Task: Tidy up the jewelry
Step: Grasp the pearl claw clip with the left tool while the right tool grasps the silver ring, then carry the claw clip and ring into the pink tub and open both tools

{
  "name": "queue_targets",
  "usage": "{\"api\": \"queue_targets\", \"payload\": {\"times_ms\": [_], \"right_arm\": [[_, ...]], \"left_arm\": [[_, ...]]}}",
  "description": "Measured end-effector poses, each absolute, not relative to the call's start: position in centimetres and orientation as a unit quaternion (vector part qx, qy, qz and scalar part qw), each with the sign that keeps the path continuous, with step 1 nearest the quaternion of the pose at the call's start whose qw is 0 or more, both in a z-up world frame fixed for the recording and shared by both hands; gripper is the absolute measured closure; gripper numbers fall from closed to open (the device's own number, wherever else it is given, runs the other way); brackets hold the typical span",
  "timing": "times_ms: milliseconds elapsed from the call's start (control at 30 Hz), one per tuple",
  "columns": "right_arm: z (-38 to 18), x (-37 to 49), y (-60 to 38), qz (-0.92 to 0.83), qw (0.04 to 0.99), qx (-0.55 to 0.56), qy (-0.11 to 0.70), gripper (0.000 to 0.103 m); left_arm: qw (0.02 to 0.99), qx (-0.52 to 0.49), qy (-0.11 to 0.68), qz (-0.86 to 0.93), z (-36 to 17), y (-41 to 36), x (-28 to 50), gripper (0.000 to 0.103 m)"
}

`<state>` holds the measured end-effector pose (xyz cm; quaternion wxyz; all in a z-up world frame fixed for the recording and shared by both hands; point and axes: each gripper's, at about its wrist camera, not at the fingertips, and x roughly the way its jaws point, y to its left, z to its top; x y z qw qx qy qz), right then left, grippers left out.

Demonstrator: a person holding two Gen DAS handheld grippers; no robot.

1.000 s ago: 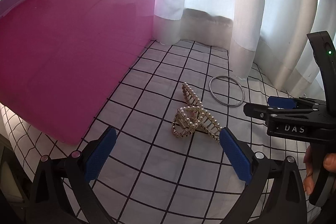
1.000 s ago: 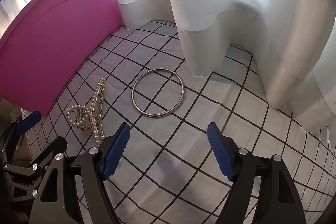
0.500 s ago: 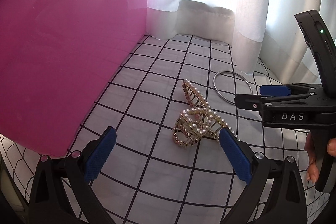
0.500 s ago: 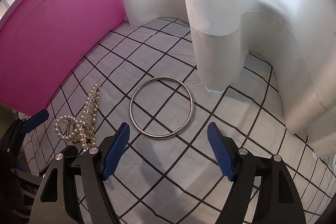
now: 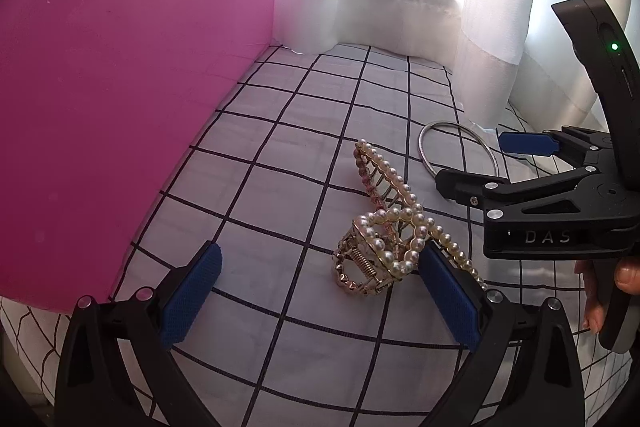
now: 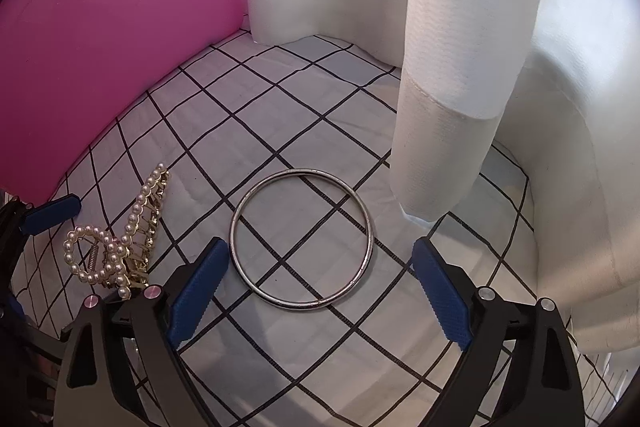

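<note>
left gripper: jaws wide, nothing gripped
pearl hair claw: on the grid cloth, just ahead, against the right pad
right gripper: jaws opening, nothing between the pads
silver bangle: flat on the cloth, just ahead of the fingertips, centred between them

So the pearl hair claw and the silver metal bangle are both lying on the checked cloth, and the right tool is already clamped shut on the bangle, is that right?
Not quite. The gold pearl-studded hair claw and the thin silver metal bangle do lie on the black-and-white checked cloth, but the right tool is not clamped on the bangle. The right wrist view shows its jaws opening wide, with no pad touching the bangle.
</note>
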<state>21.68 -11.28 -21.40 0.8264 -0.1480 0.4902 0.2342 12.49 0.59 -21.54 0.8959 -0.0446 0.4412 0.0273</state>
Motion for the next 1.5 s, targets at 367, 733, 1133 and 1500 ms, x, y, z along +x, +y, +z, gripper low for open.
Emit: {"api": "queue_targets", "payload": {"times_ms": [367,733,1133,1500], "right_arm": [[-21.3,23.3,-12.0,0.244,0.834,-0.148,0.473,0.011],[-20.9,22.7,-13.1,0.227,0.845,-0.131,0.467,0.033],[-20.4,20.7,-15.3,0.215,0.855,-0.073,0.467,0.033],[-18.0,16.7,-17.8,0.207,0.865,-0.022,0.456,0.033]], "left_arm": [[0.898,-0.04,0.438,0.015,-21.7,0.1,13.8,0.006],[0.905,-0.042,0.42,-0.048,-21.1,-1.6,12.8,0.071],[0.907,-0.029,0.419,-0.043,-20.3,-1.5,11.1,0.072],[0.912,-0.036,0.405,-0.06,-17.8,-1.7,8.2,0.072]]}}
